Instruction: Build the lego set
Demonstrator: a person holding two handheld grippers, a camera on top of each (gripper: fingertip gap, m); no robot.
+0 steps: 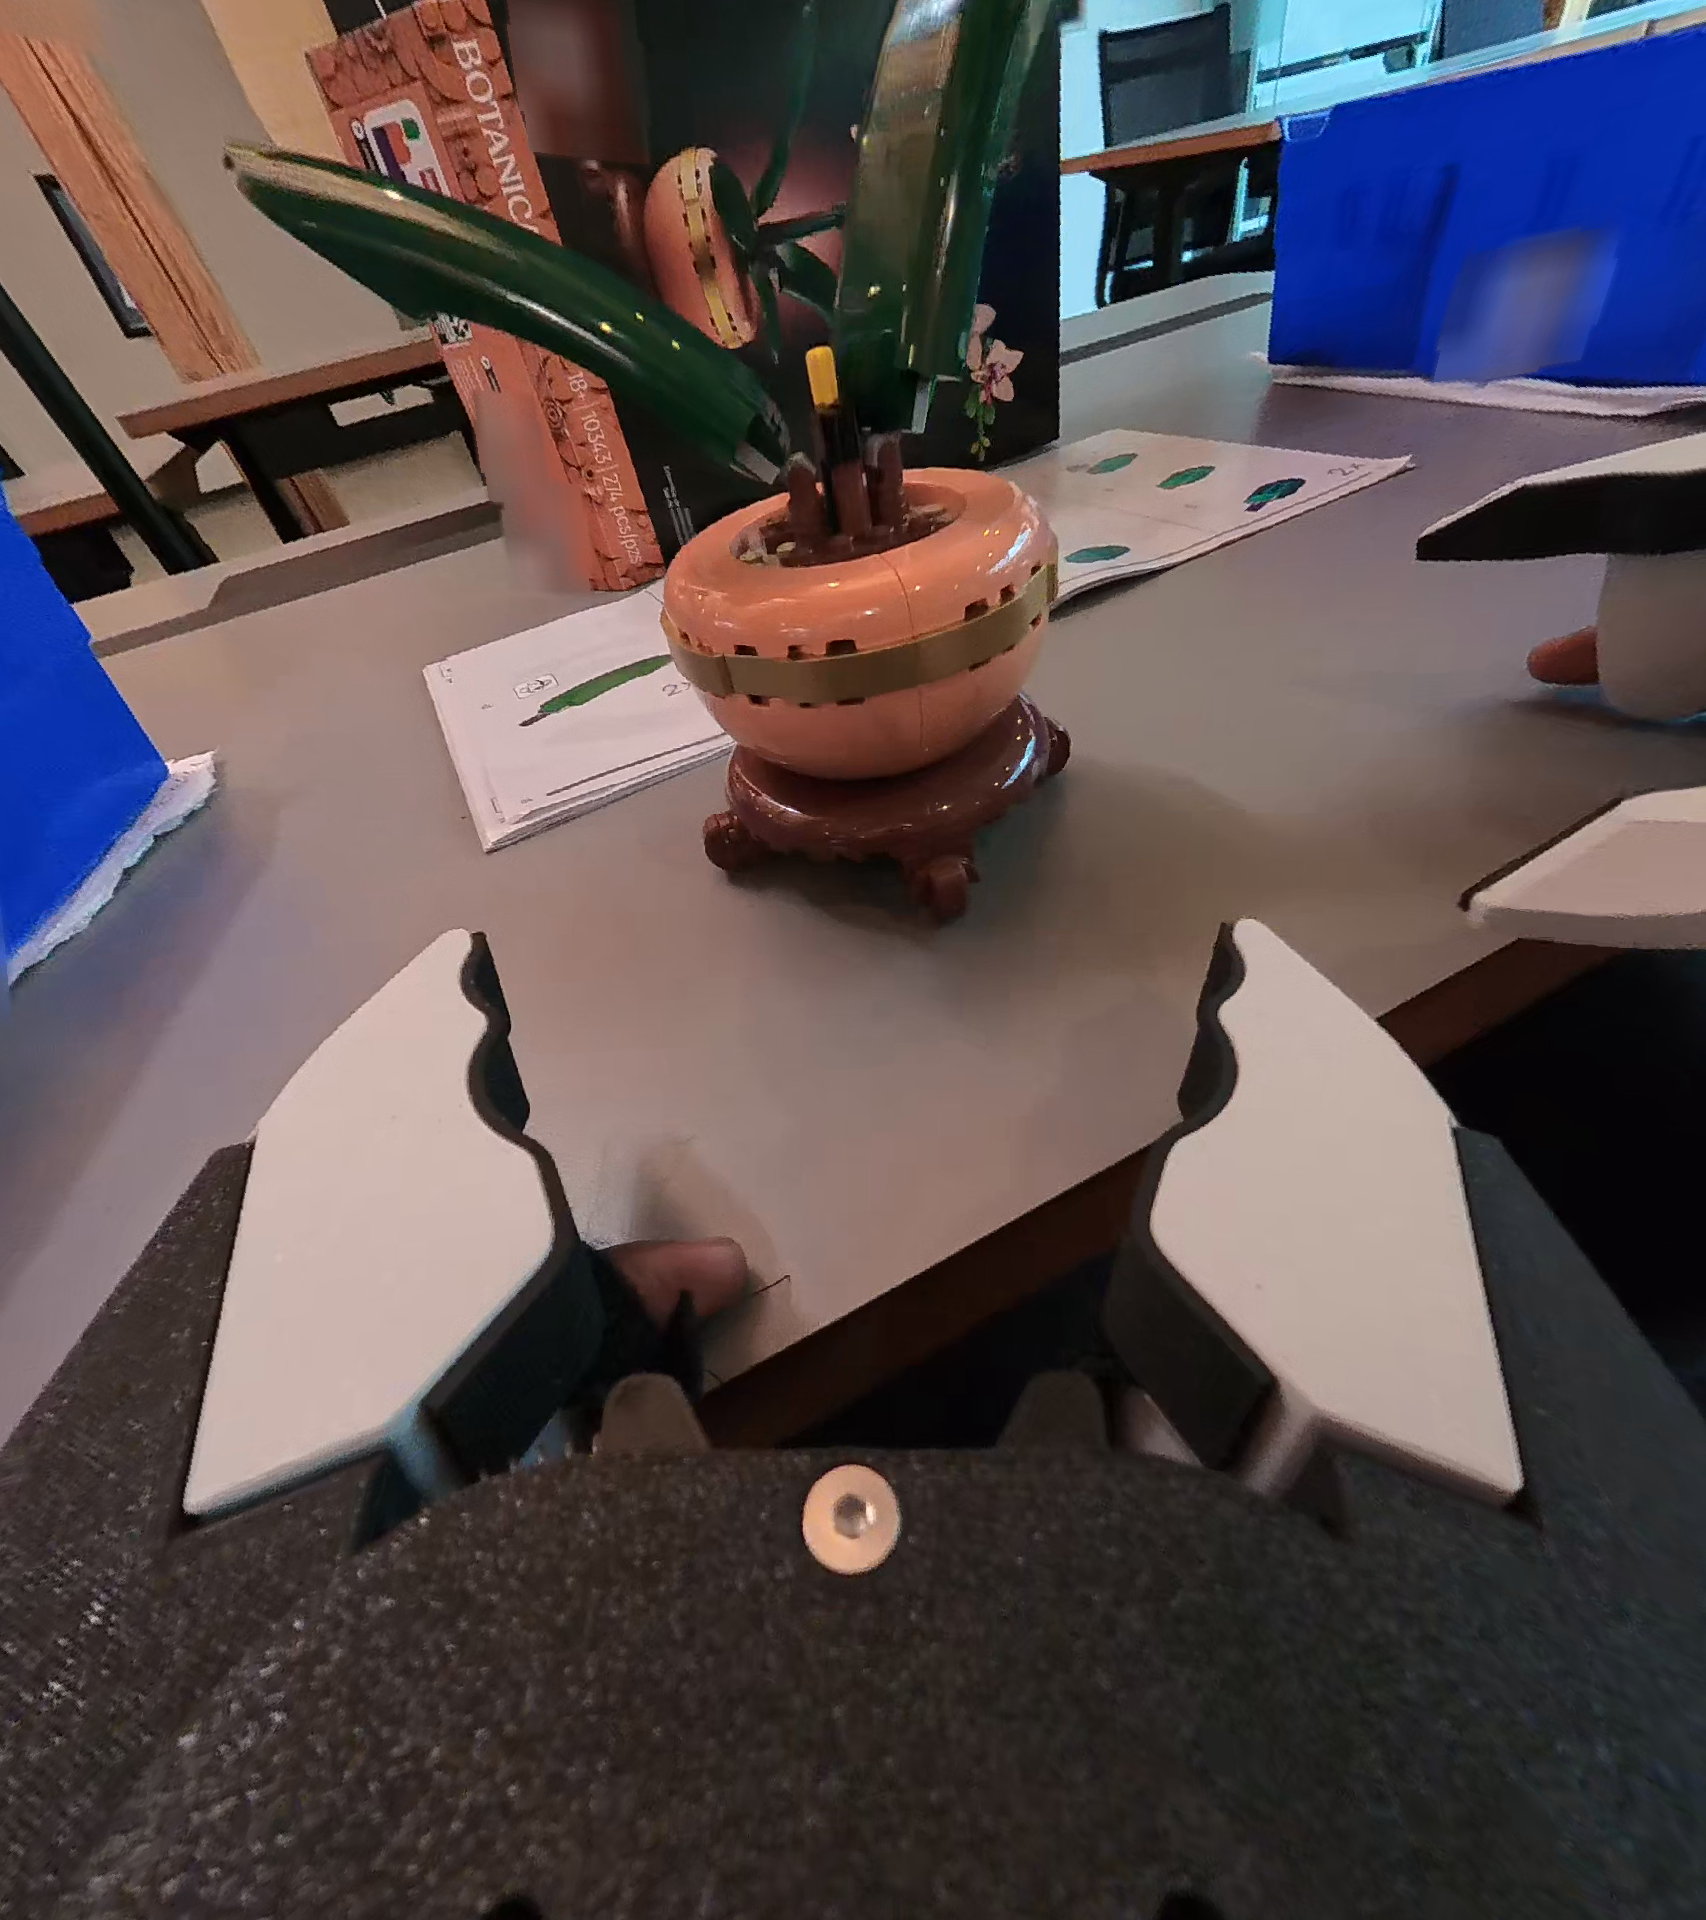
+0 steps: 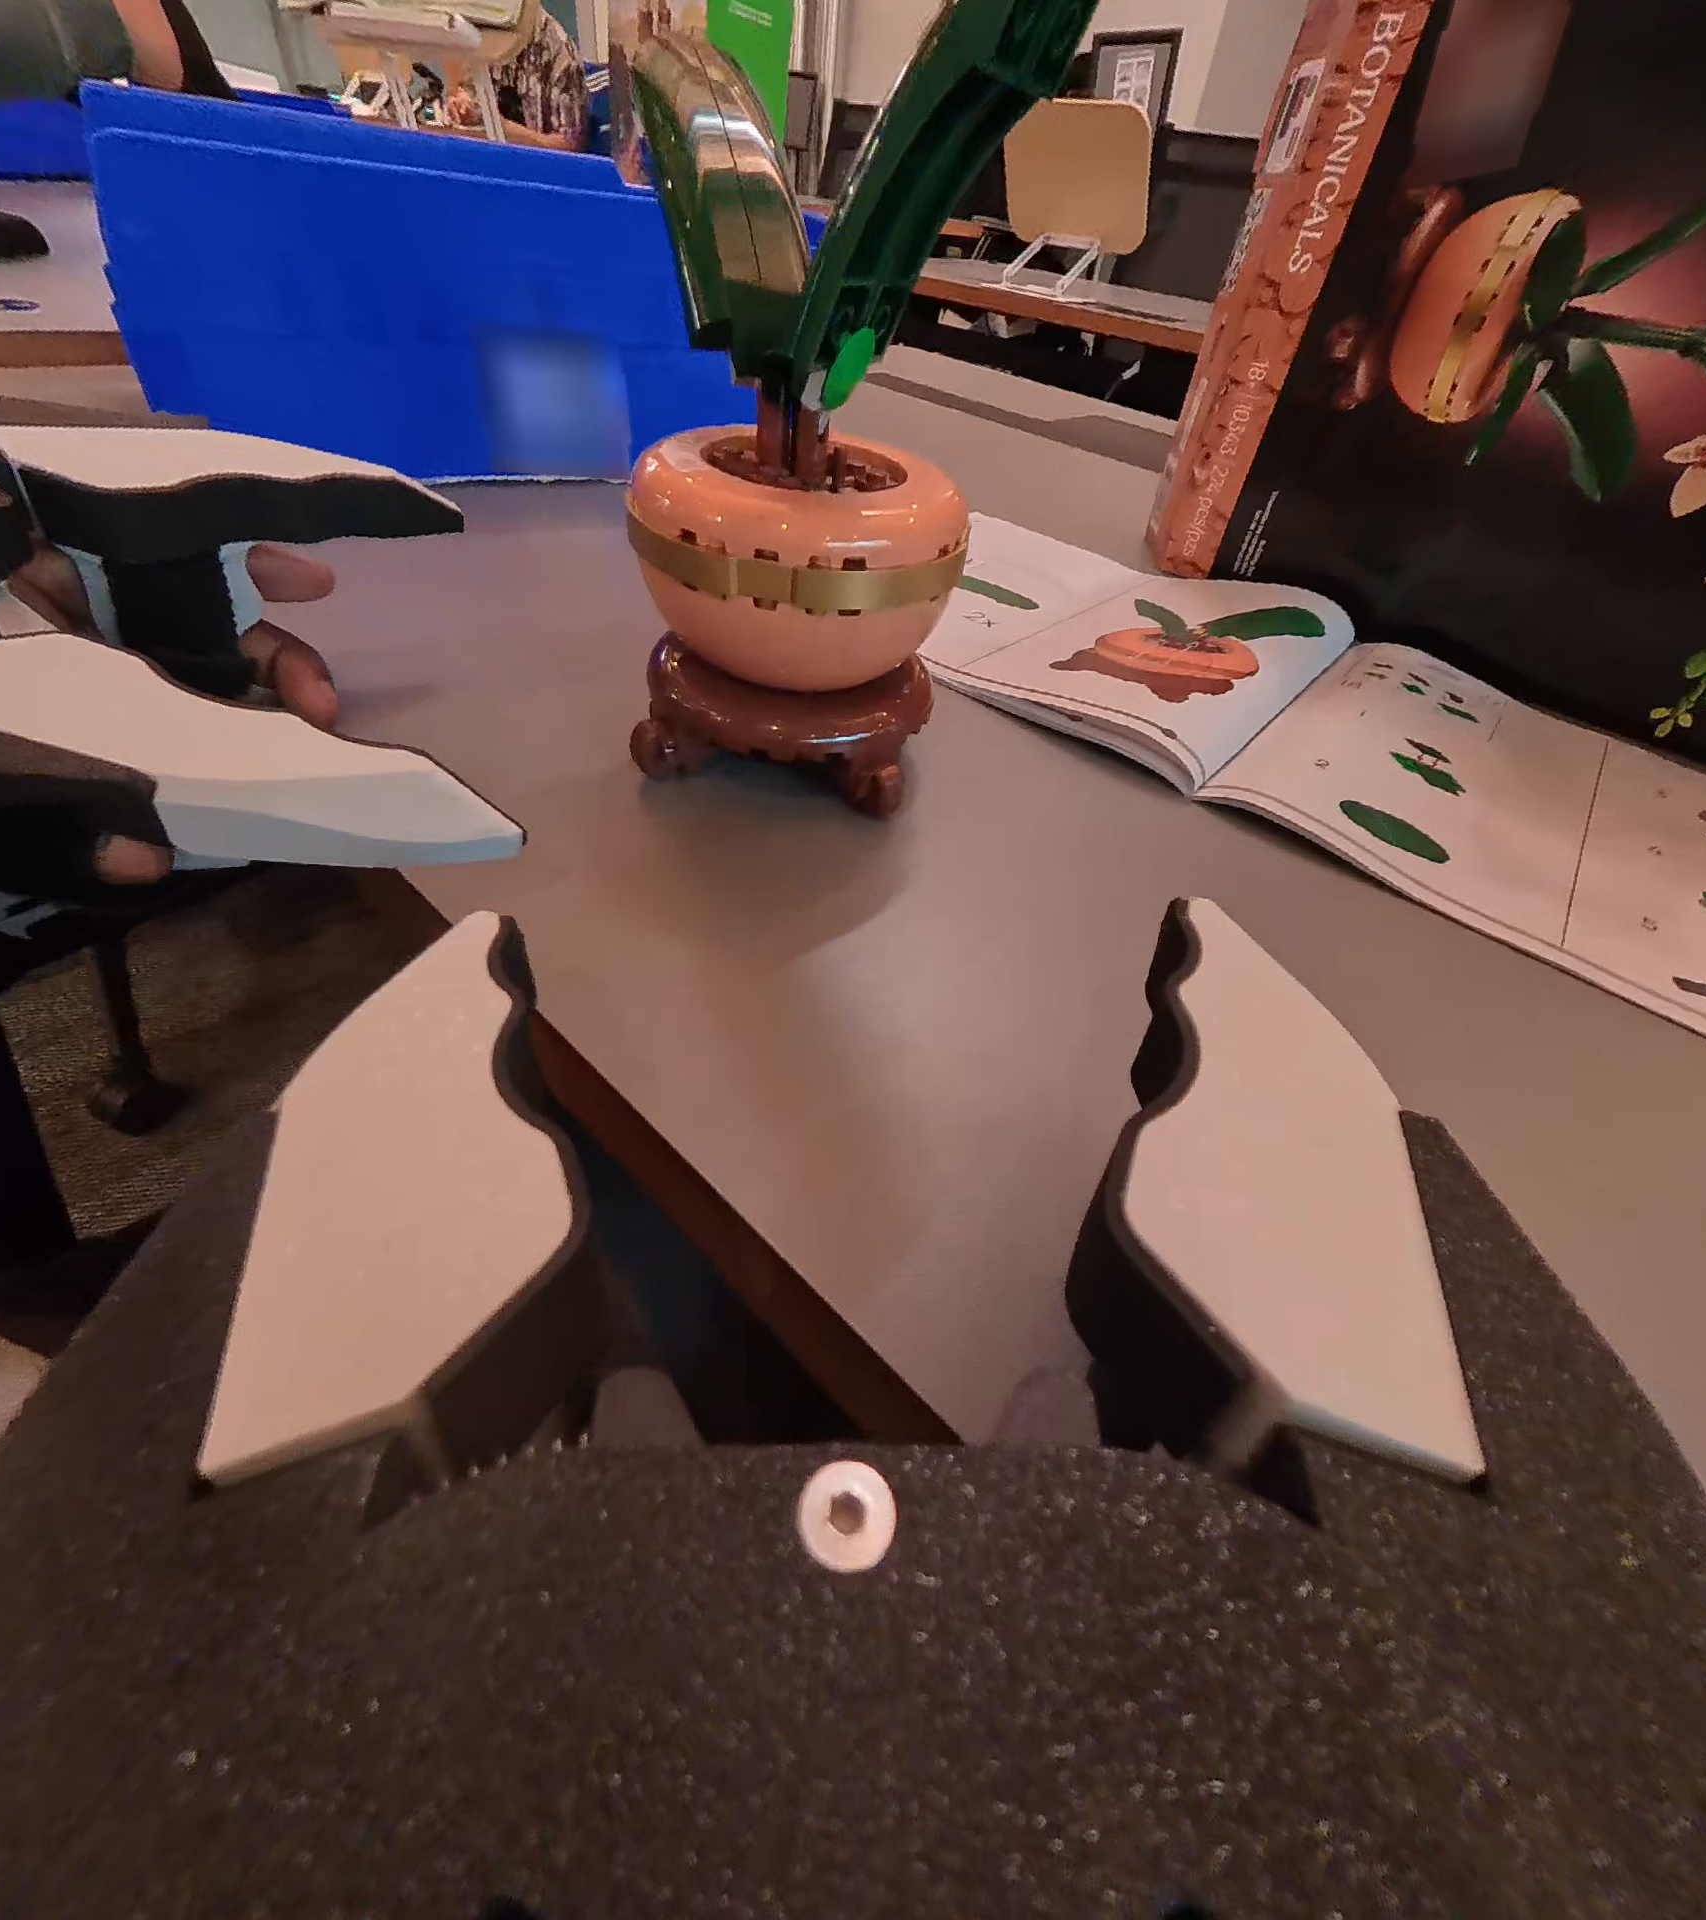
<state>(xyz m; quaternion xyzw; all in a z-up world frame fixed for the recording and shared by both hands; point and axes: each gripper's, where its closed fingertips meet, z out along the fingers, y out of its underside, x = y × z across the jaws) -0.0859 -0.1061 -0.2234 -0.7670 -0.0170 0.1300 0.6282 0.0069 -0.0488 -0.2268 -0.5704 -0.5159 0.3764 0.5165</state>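
Pot (image 1: pixel 854 613) with a few green leaves (image 1: pixel 516 301) already stands mid-counter (image 1: pixel 828 1039), no flowers yet, and both the left tool (image 1: pixel 854 1039) and right tool (image 2: pixel 833 1023) sit near it, spread apart and empty.

The pot (image 1: pixel 854 644) is peach-pink with a gold, notched band round its middle, on a glossy reddish-brown stand (image 1: pixel 880 821). Its leaves (image 1: pixel 516 281) are dark green; a yellow tip (image 1: pixel 820 376) tops a black stem. The worktop (image 1: pixel 309 935) is plain grey. The booklet (image 2: pixel 1400 769) is white with green and orange pictures. The bins (image 2: pixel 361 301) are bright blue. The box (image 2: pixel 1555 312) is black with an orange, scale-patterned side.
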